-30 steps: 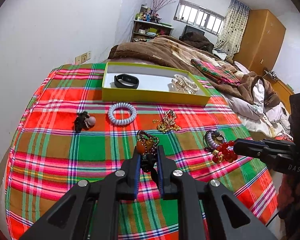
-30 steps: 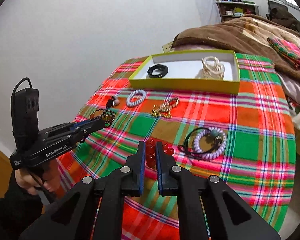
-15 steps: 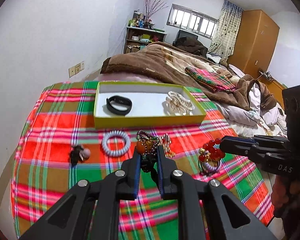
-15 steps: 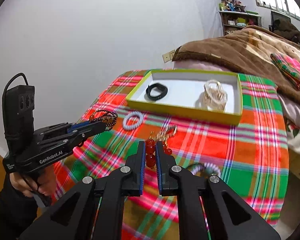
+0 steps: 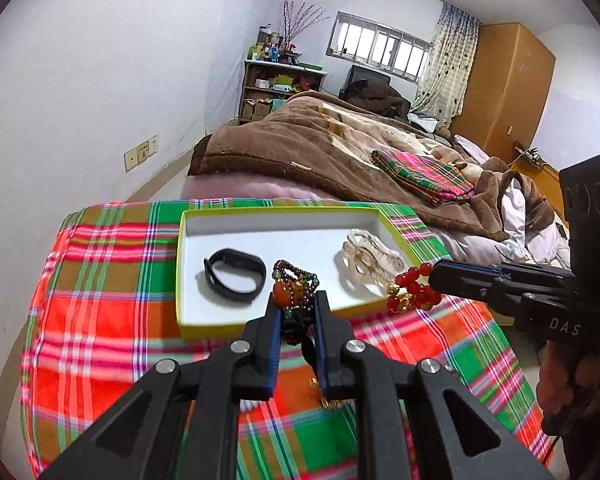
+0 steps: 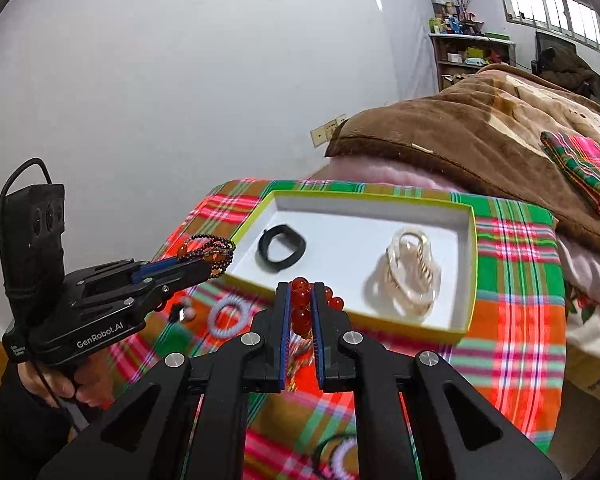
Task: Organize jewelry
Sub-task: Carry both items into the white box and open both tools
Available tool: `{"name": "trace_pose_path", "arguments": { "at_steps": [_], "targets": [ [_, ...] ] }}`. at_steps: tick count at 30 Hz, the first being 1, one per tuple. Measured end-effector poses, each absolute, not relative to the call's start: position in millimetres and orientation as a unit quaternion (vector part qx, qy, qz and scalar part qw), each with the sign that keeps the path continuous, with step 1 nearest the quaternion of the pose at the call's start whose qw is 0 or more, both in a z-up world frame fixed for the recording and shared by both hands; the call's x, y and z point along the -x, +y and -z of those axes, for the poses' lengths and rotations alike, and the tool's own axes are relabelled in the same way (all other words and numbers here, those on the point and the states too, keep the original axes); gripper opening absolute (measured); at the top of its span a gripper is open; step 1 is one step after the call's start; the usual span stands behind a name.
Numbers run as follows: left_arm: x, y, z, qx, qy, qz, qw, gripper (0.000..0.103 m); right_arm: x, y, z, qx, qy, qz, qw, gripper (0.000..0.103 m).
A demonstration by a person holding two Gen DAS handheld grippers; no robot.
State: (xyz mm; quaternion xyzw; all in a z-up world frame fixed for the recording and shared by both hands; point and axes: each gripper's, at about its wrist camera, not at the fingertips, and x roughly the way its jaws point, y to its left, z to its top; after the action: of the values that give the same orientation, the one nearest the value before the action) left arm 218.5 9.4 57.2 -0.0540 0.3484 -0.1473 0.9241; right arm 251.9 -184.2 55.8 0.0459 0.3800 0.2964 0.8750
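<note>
My left gripper (image 5: 296, 300) is shut on a dark beaded bracelet with orange stones (image 5: 294, 286), held above the near rim of the yellow-green box (image 5: 220, 326). My right gripper (image 6: 300, 290) is shut on a red bead bracelet (image 6: 300, 304), held over the box's near edge (image 6: 400, 326). Inside the box lie a black wristband (image 5: 234, 276) and a pale clear bracelet pile (image 5: 370, 258). The right gripper with red beads (image 5: 414, 292) shows in the left wrist view. The left gripper (image 6: 216, 260) shows in the right wrist view.
The box sits on a plaid cloth (image 5: 100, 280). A white coil hair tie (image 6: 230, 314), a small dark clip (image 6: 182, 312) and another hair-tie bundle (image 6: 340, 454) lie on the cloth. A bed with a brown blanket (image 5: 320, 140) is behind.
Both grippers have lifted and moved forward with their bracelets, from over the cloth to the box's near edge. The box looms larger in both views.
</note>
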Motion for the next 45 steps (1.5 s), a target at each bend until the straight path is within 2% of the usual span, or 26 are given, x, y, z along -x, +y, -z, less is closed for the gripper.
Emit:
{"name": "trace_pose_path", "arguments": {
  "at_steps": [12,24,28,32,36,45],
  "targets": [
    [-266,20,-23,0.064,0.377,0.143,0.913,0.015,-299,-169,-23,-0.044,0.411,-0.29,0.863,0.01],
    [-276,29,-1,0.068,0.397,0.129,0.906,0.016,-314,-160,2,-0.037,0.435,-0.282,0.854,0.01],
    [-279,30,0,0.067,0.399,0.123,0.906,0.017,-316,-161,2,-0.039,0.435,-0.275,0.857,0.01],
    [-280,32,1,0.065,0.402,0.115,0.906,0.019,-313,-162,-3,-0.038,0.427,-0.276,0.86,0.017],
    [-279,35,-2,0.07,0.401,0.113,0.906,0.024,-308,-163,-10,-0.038,0.419,-0.277,0.864,0.017],
    [-258,37,-20,0.076,0.387,0.119,0.911,0.024,-281,-172,-32,-0.038,0.393,-0.274,0.877,0.019]
  ]
}}
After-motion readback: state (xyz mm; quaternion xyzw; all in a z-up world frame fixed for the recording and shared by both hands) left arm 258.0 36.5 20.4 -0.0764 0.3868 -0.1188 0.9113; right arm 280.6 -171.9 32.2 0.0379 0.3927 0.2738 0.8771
